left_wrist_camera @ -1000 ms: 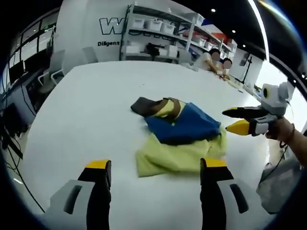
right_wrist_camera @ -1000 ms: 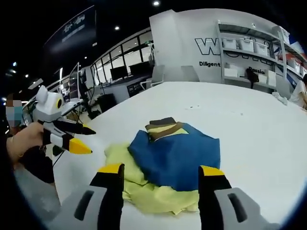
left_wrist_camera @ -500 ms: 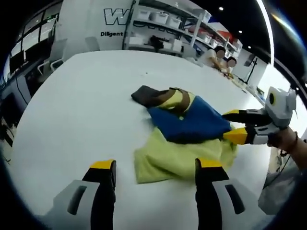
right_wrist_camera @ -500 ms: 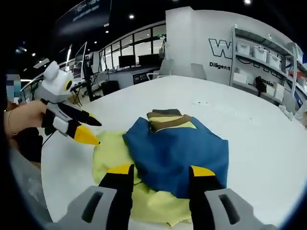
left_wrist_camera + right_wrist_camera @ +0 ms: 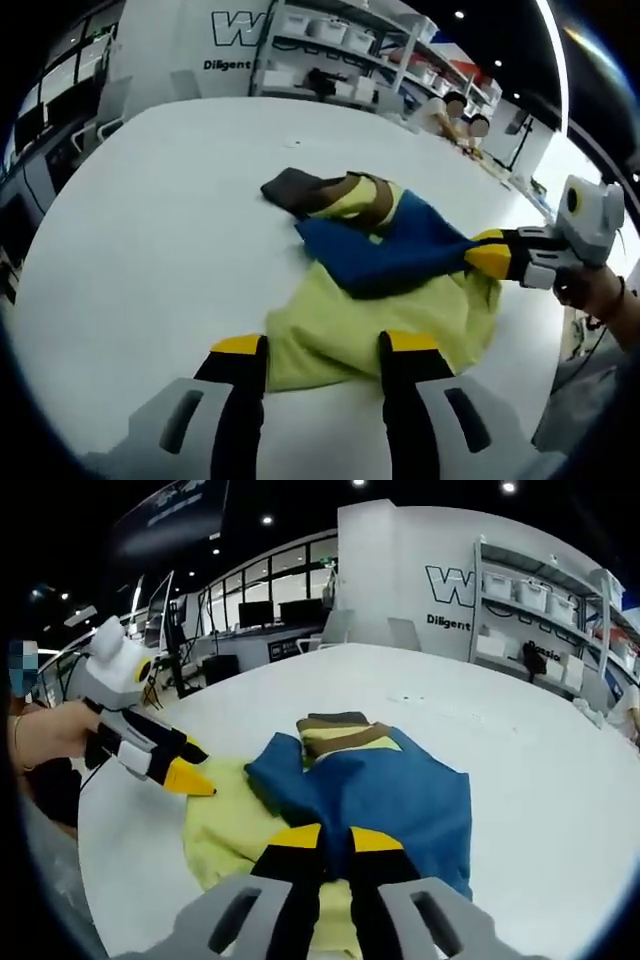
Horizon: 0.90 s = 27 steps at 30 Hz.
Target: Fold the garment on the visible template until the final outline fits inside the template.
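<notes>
Sprawling blue-and-yellow garment (image 5: 385, 275), half-folded

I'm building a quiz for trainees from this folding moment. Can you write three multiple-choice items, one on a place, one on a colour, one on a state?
1. Where does the garment lie?
A. On the white table
B. On a shelf
C. On the floor

2. Which colour is the garment's part nearest the left gripper?
A. Red
B. Yellow-green
C. Black

3. How does the right gripper stand?
A. Wide open above the cloth
B. Resting away from the cloth
C. Closed on the garment's blue part

Answers:
1. A: the garment rests on the white table.
2. B: in the left gripper view, yellow-green cloth lies between its open jaws.
3. C: in the right gripper view the yellow tips nearly meet on the blue fabric, and the left gripper view shows it pinching the blue edge.
</notes>
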Tool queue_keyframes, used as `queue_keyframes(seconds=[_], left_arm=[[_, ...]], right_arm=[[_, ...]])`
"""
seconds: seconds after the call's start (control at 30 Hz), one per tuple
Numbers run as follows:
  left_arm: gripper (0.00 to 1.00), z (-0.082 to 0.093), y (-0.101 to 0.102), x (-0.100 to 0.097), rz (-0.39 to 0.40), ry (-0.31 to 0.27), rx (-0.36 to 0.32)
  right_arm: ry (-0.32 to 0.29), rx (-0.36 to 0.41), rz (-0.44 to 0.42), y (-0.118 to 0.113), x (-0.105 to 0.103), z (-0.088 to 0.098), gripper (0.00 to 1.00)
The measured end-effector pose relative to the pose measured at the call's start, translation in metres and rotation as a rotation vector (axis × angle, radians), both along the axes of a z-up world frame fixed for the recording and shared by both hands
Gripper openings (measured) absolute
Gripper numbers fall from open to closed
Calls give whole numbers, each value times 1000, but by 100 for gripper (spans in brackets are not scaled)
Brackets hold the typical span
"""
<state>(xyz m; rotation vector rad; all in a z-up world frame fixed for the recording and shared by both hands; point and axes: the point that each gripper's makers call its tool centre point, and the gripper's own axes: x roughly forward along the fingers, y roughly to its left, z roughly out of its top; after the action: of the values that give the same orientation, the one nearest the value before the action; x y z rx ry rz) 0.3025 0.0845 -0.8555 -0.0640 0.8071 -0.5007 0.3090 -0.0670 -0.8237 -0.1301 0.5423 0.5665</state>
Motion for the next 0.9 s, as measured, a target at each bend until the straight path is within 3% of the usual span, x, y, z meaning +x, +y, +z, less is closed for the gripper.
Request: queue_keyframes(seconds=[0.1,0.27,0.33,0.4,0.53,0.7,0.9], left_arm=[[42,-1,1,3,-2,-11,31],[35,0,3,4,27,2,10],[28,0,2,2,27,9,4],[8,1,-1,-1,-5,0,14],[7,3,-3,-7,-16,21,25],[6,4,-2,-16,-19,36,31],[6,12,0,-23,-26,24,36]], right_arm=[[-10,4,-6,-1,1,3,0],[-24,13,-14,-3,3,10,0],[-28,14,-19,-5,5,14,0],[-52,15,-28,-8,7,21,0],[-71,12,-71,-22,13,32,0],[-38,41,-139,-47,20,33,0],[-8,-9,-160,-65,22,30,0]])
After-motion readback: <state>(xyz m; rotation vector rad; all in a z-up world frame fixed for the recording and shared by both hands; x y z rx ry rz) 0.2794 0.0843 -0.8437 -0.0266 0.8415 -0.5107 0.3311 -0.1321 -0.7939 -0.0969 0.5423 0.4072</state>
